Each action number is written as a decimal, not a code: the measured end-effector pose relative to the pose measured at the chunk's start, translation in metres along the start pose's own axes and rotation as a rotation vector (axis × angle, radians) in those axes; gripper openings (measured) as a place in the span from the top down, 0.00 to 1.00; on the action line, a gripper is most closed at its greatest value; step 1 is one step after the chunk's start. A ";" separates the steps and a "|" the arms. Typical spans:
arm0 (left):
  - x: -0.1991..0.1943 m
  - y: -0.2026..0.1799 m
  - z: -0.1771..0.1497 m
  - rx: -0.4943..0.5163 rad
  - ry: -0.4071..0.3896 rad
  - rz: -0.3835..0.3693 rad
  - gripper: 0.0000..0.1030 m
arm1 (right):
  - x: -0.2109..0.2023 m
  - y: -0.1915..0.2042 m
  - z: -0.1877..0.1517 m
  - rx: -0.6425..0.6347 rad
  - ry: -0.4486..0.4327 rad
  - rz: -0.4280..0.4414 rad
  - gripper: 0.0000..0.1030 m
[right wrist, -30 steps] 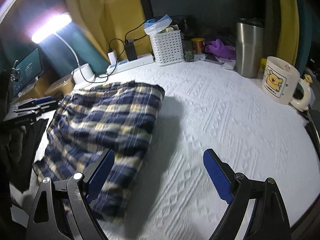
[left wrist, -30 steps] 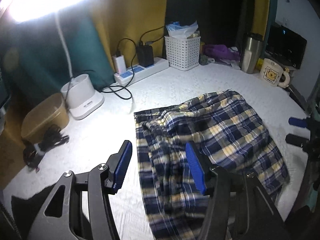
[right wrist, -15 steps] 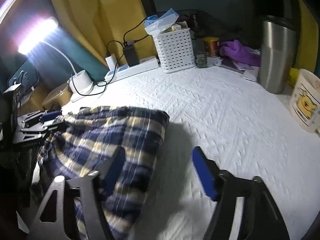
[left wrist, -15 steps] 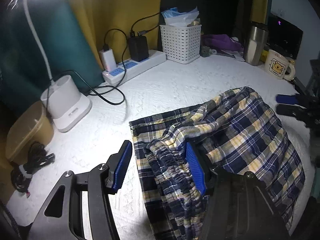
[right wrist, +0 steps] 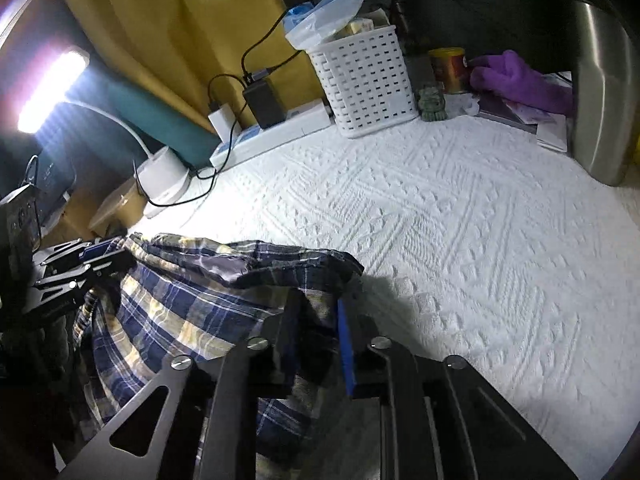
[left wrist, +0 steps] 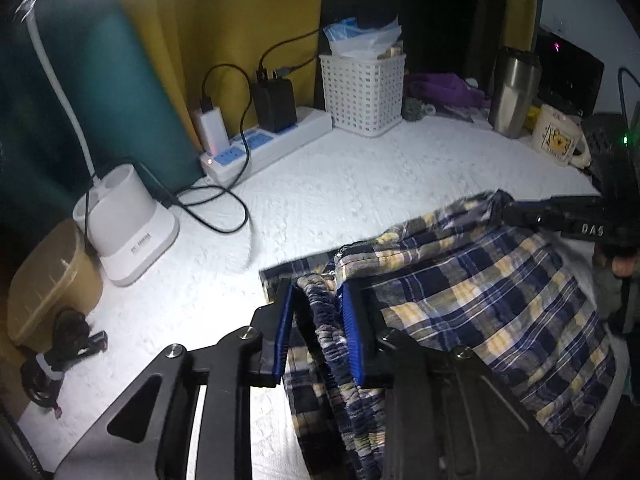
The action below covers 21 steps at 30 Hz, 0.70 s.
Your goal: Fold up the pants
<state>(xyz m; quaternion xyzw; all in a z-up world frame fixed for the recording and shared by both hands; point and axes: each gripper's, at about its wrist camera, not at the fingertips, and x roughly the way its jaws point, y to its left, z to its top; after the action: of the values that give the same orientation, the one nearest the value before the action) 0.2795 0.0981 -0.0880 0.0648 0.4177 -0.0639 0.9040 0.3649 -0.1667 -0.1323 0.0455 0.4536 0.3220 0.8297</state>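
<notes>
While both grippers' jaws are closing on the pants (left wrist: 480, 300), nothing is folded flat yet. Left gripper (left wrist: 316, 332) pinches the elastic waistband, right gripper (right wrist: 320, 336) a plaid edge; the fold-over remains.

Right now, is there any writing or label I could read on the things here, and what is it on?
"DAS": white letters on the right gripper.
Lamp base: small dark print, too blurred to read.
Mug: a yellow picture; the lettering under it is too small.
Red-and-gold tin: label illegible.

My grippers (left wrist: 318, 332) are black angular frames with silver screws, triangular cutouts and ribbed blue pads (left wrist: 352, 336).
</notes>
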 end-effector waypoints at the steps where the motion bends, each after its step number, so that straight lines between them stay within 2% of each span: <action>1: -0.002 -0.001 0.003 0.002 -0.006 -0.001 0.79 | -0.003 0.002 0.001 0.000 -0.011 -0.009 0.88; 7: -0.002 -0.001 0.012 0.006 -0.015 -0.007 0.80 | 0.002 -0.004 0.002 0.046 -0.020 -0.037 0.89; 11: 0.018 0.003 0.006 -0.002 0.027 -0.009 0.80 | 0.013 -0.008 0.001 0.071 -0.014 -0.056 0.89; 17: 0.024 0.005 -0.001 0.006 0.028 -0.013 0.79 | 0.021 -0.008 0.004 0.083 -0.016 -0.079 0.89; 21: 0.034 0.013 -0.009 -0.026 0.042 -0.040 0.78 | 0.023 -0.013 0.006 0.105 -0.015 -0.079 0.86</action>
<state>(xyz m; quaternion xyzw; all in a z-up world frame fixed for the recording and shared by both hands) 0.2973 0.1101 -0.1190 0.0460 0.4386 -0.0751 0.8944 0.3843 -0.1625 -0.1500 0.0732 0.4650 0.2643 0.8417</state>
